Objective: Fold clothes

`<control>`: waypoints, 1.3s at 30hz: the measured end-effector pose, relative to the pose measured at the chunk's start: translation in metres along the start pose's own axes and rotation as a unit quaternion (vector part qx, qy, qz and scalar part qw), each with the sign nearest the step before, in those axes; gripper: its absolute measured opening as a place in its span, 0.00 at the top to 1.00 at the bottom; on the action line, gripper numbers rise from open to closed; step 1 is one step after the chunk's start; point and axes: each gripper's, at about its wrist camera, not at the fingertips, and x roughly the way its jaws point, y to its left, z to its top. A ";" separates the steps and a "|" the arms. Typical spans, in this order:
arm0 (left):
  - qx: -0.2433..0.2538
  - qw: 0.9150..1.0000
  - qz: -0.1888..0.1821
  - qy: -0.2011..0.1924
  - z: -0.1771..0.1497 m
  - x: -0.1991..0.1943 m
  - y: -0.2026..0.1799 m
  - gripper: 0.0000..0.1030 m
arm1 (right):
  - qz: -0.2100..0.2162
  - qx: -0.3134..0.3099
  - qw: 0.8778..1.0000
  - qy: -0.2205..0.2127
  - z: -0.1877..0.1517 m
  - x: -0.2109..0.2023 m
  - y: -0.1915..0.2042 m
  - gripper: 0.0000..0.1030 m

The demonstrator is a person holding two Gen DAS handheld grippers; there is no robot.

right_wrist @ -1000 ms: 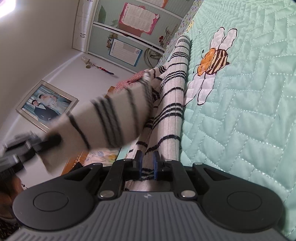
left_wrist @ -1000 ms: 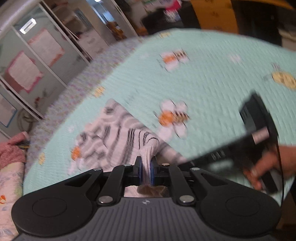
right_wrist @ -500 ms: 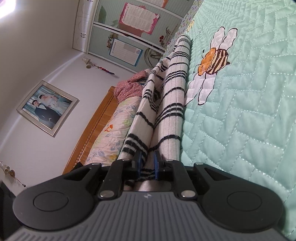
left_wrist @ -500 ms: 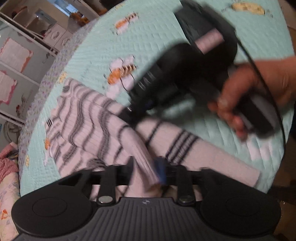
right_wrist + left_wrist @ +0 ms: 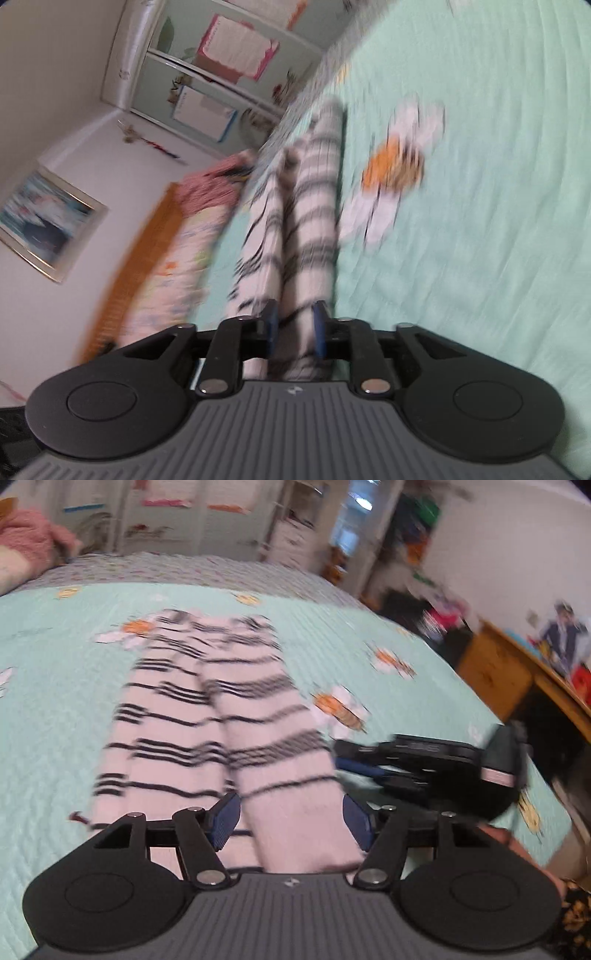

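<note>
Pretty blurry shots, but the background is a bedroom. The bed has a mint green quilted bedspread (image 5: 55, 701) with orange and white bee patches (image 5: 395, 173) stitched on. A pink knitted bundle (image 5: 210, 184) sits by the wooden headboard (image 5: 140, 251), next to a floral pillow (image 5: 173, 258). On the wall hangs a framed picture (image 5: 44, 221), and the wardrobe doors (image 5: 192, 74) have papers stuck on them. Off to one side there's a wooden desk (image 5: 517, 675) with cluttered stuff on top.
</note>
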 end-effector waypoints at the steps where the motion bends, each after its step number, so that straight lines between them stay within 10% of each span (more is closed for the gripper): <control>1: -0.002 1.000 0.009 -0.001 0.001 0.003 0.003 0.38 | -0.008 -0.025 1.000 -0.011 0.008 -0.002 0.009 0.71; 7: -0.056 0.998 0.003 0.010 0.003 0.028 0.019 0.38 | -0.029 -0.145 0.989 -0.025 0.081 0.040 0.058 0.35; 17: -0.055 0.998 -0.026 -0.016 0.006 0.060 0.014 0.38 | -0.066 -0.152 0.982 0.094 0.142 0.177 0.060 0.35; 20: -0.050 0.998 -0.031 -0.012 0.001 0.071 0.016 0.38 | -0.077 -0.143 0.978 0.131 0.149 0.209 0.055 0.54; 21: -0.050 0.998 -0.033 -0.009 -0.001 0.073 0.017 0.38 | -0.081 -0.140 0.976 0.143 0.151 0.220 0.053 0.92; 31: -0.073 0.995 -0.063 -0.010 -0.010 0.070 0.026 0.36 | -0.038 -0.039 0.991 0.124 0.150 0.221 0.013 0.94; 39: -0.261 0.953 -0.147 -0.047 0.047 0.068 0.095 0.36 | 0.012 0.056 0.995 0.079 0.144 0.202 -0.024 0.78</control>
